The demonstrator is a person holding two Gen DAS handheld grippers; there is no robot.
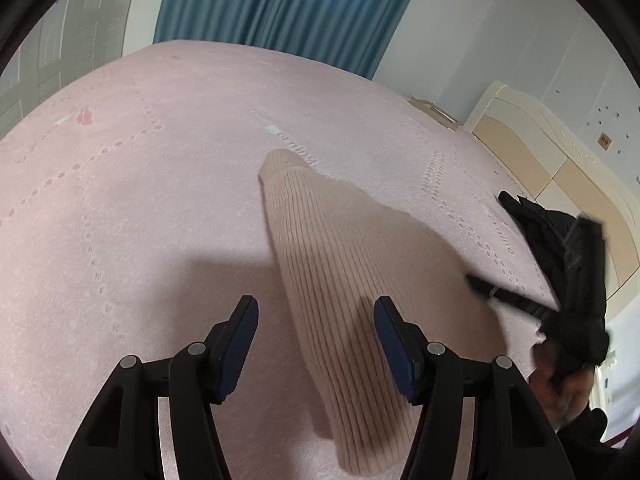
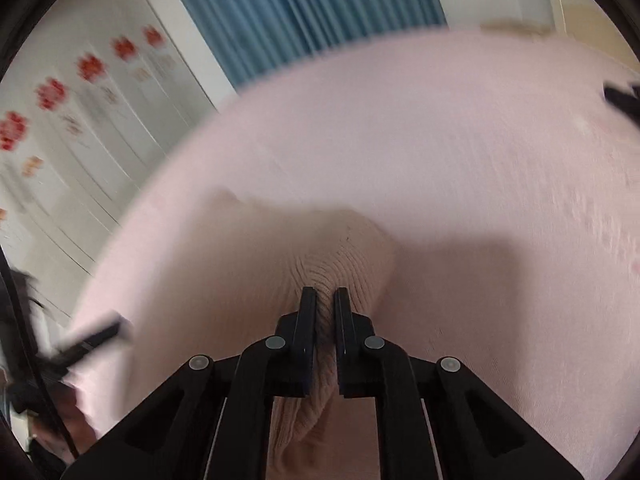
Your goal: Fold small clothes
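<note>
A beige ribbed knit garment (image 1: 336, 264) lies as a long strip on the pink bed cover (image 1: 140, 200). My left gripper (image 1: 316, 316) is open and empty, its jaws either side of the strip, just above it. My right gripper (image 2: 325, 300) is shut on a bunched end of the same knit garment (image 2: 348, 248) and holds it over the bed. The right wrist view is blurred by motion. The right gripper also shows in the left wrist view (image 1: 500, 292) at the right, partly hidden by dark cloth.
A black garment (image 1: 568, 256) lies at the bed's right edge. A cream headboard (image 1: 552, 160) stands beyond it. A blue curtain (image 1: 288, 4) hangs behind the bed. A white wardrobe with red flowers (image 2: 92, 92) is on the left.
</note>
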